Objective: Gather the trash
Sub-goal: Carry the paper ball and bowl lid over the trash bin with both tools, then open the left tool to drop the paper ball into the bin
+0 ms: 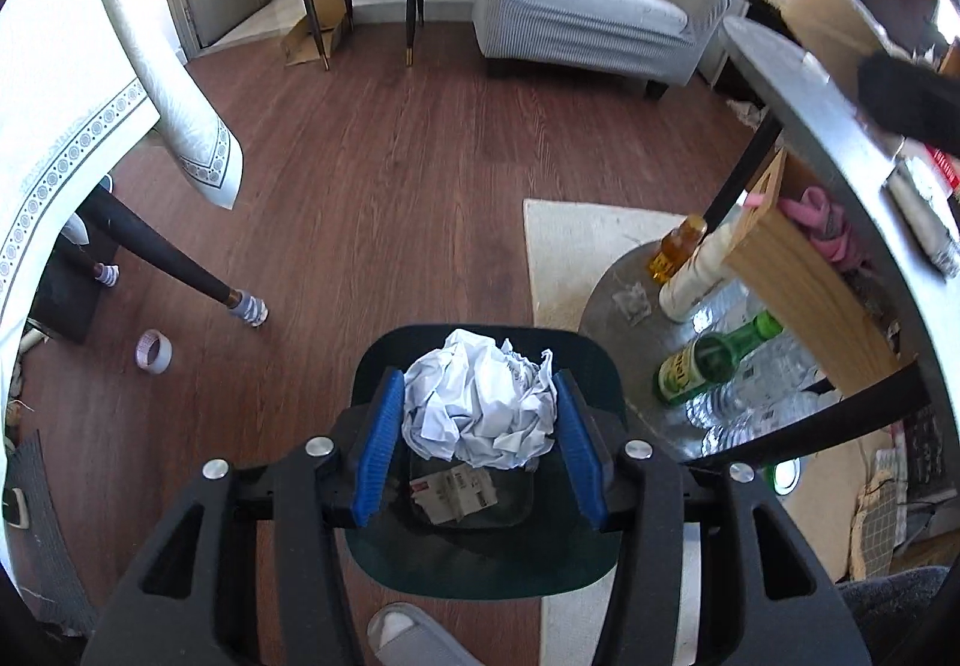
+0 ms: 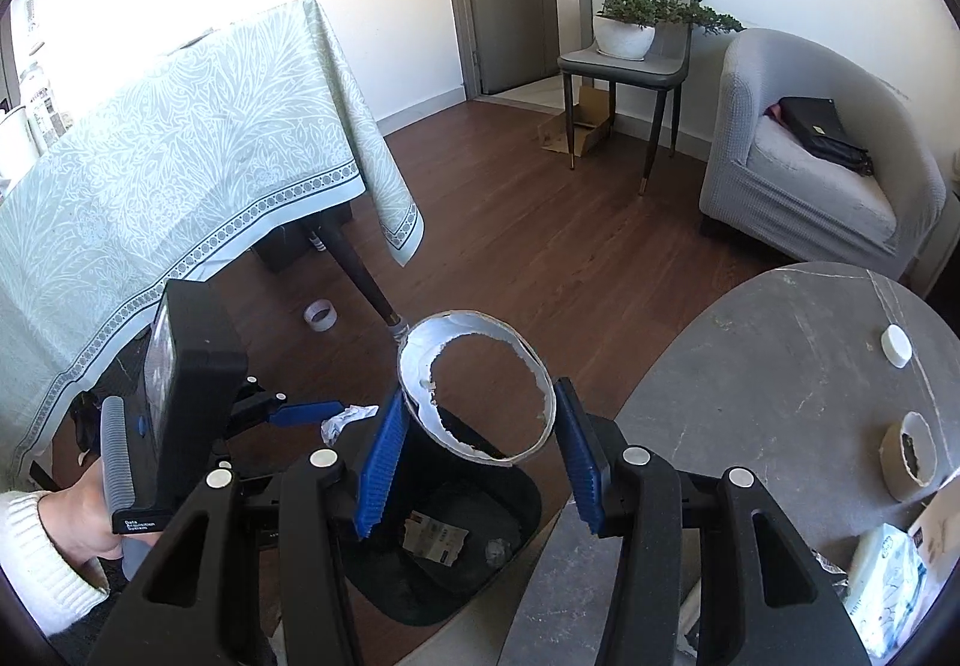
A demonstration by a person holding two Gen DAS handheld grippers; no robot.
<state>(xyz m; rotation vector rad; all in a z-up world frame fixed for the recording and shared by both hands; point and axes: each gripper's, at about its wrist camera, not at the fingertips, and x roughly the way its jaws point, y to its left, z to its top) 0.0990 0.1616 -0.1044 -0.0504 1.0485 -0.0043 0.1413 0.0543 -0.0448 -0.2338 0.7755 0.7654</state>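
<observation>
My left gripper is shut on a crumpled white paper ball, held right above the dark green trash bin on the floor. Printed scraps lie in the bin's bottom. My right gripper is shut on a torn white foil-lined lid ring, held above the same bin. The left gripper shows in the right wrist view, at the left with the paper.
A grey round table at the right carries a white cap, a small cup and a tissue pack. Its lower shelf holds bottles. A tape roll lies on the floor by the clothed table.
</observation>
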